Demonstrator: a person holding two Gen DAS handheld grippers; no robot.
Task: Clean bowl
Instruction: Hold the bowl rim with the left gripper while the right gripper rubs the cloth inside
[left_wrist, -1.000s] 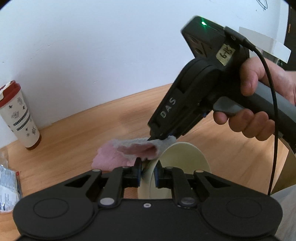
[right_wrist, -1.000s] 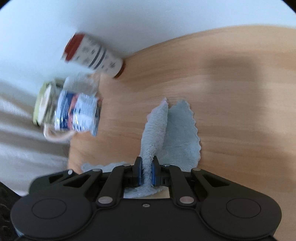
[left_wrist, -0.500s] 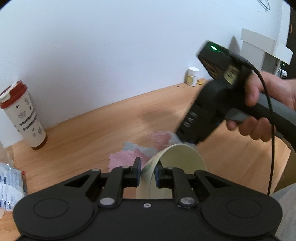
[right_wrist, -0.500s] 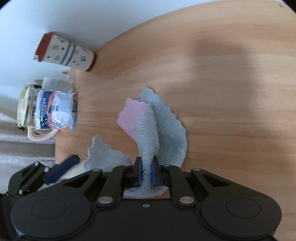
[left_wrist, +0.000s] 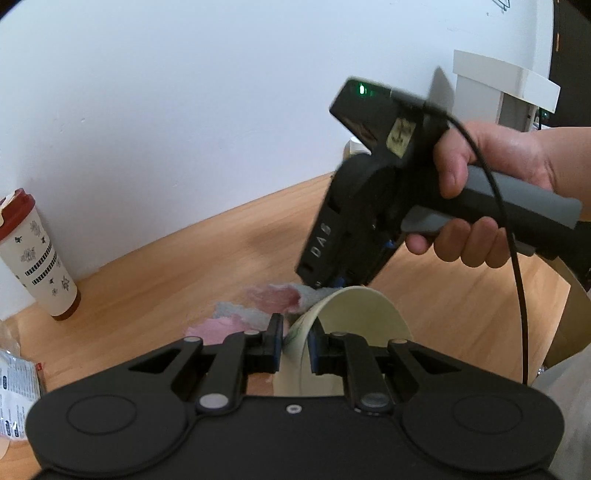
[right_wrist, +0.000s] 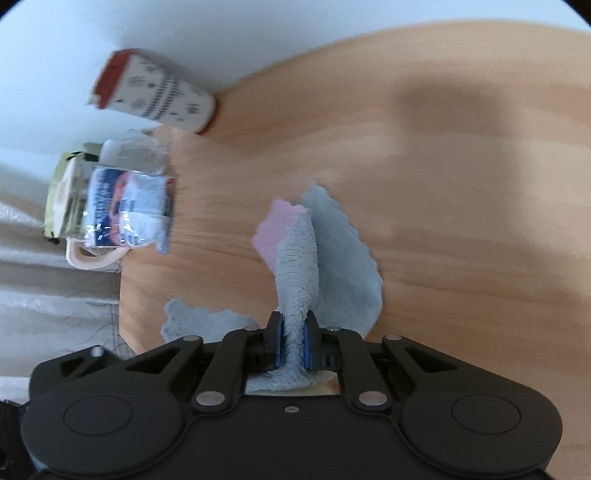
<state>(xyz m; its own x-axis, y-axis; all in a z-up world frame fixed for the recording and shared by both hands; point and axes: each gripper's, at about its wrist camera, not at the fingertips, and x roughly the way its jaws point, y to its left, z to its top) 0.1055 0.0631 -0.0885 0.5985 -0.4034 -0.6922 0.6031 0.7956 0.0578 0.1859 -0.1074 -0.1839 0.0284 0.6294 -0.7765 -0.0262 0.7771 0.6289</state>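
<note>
Right now my left gripper (left_wrist: 295, 341) has its fingers (left_wrist: 275, 339) pinched tight on the rim of the bowl (left_wrist: 354, 332). I see the bowl is pale cream and tipped up on its edge, so its open side faces to the right. It sits just above the wooden counter (left_wrist: 155, 280), close in front of my left camera.

My right gripper (right_wrist: 292, 341) has its fingers (right_wrist: 276, 343) squeezed on a fold of the cloth (right_wrist: 299, 266). I can see the cloth is fluffy and grey-blue on one side and pink on the other. From the right camera it hangs away from the fingers, with the counter behind it. From the left camera, the nose of the right gripper (left_wrist: 332, 280) points down at the top rim of the bowl, and the cloth (left_wrist: 277, 297) bunches up there against the rim. Some of the cloth trails to the left behind the bowl.

A hand (left_wrist: 484, 192) is wrapped around the right gripper's grey handle, and a black cable (left_wrist: 513, 258) loops down from it.

Far to the left, by the white wall, a paper cup (left_wrist: 35, 258) with a red lid stands on the counter. I also see a shiny packet (right_wrist: 129, 210) near the counter's edge, lying over a mug (right_wrist: 88, 258). It looks blurry.
</note>
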